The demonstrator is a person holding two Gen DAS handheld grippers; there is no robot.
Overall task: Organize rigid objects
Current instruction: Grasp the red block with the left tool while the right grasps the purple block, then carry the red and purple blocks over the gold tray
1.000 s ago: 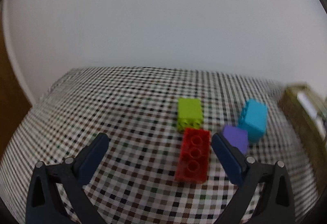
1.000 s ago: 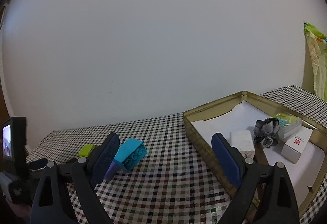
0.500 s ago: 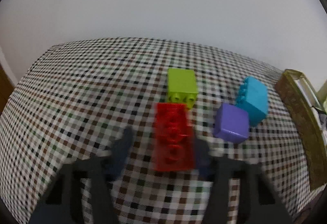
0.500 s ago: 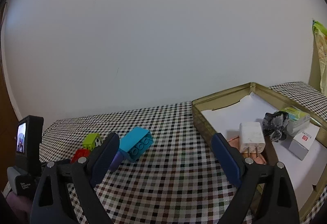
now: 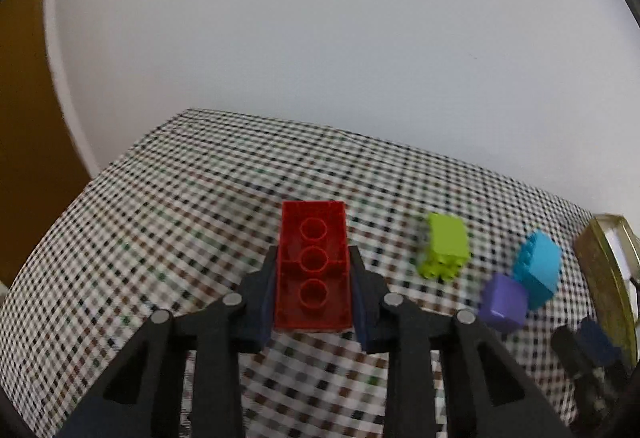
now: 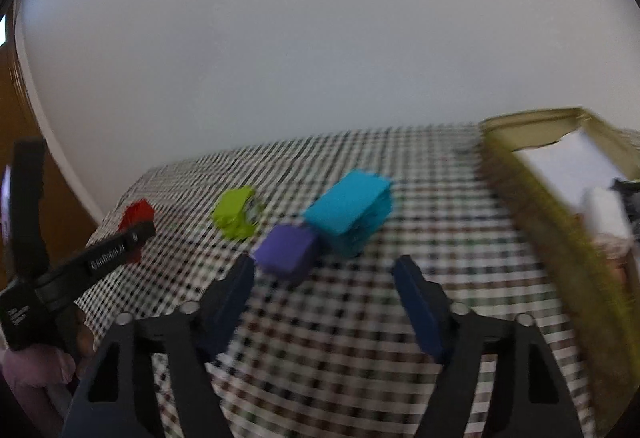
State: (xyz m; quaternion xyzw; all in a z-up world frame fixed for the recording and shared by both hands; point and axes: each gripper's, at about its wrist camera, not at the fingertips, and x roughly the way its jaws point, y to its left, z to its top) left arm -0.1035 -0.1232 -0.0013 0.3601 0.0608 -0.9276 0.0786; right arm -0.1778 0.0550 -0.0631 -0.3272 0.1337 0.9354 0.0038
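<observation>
A person's left gripper (image 5: 314,288) pinches a red building brick (image 5: 313,265) by its long sides, hollow underside up, above the checked tablecloth (image 5: 168,198). The right gripper (image 6: 324,298), its jaws just narrowed with nothing between them, stands part-spread short of a purple cube (image 6: 287,251).

The green brick (image 5: 446,245) lies studs-forward near the middle of the table. The blue brick (image 6: 351,209) lies just behind the purple cube, seemingly touching it, and the brass-coloured tin tray (image 6: 532,198) sits at the right edge of the cloth, holding a white charger and other small items that blur makes hard to tell.

The step in hand looks like carrying the red brick while the other tool lines up on the cube. To do it well, the left grip should stay square on the brick's flat sides, since smooth plastic could slip or twist between narrow pads. The right jaws would do best to straddle the cube squarely, clear of the blue brick crowding its far corner.

All four pieces are hard, glossy moulded plastic: the red one translucent and oblong with three round tubes showing inside, the purple one a plain cube with softened edges. The cloth is a fine woven check of black, brown and white.
</observation>
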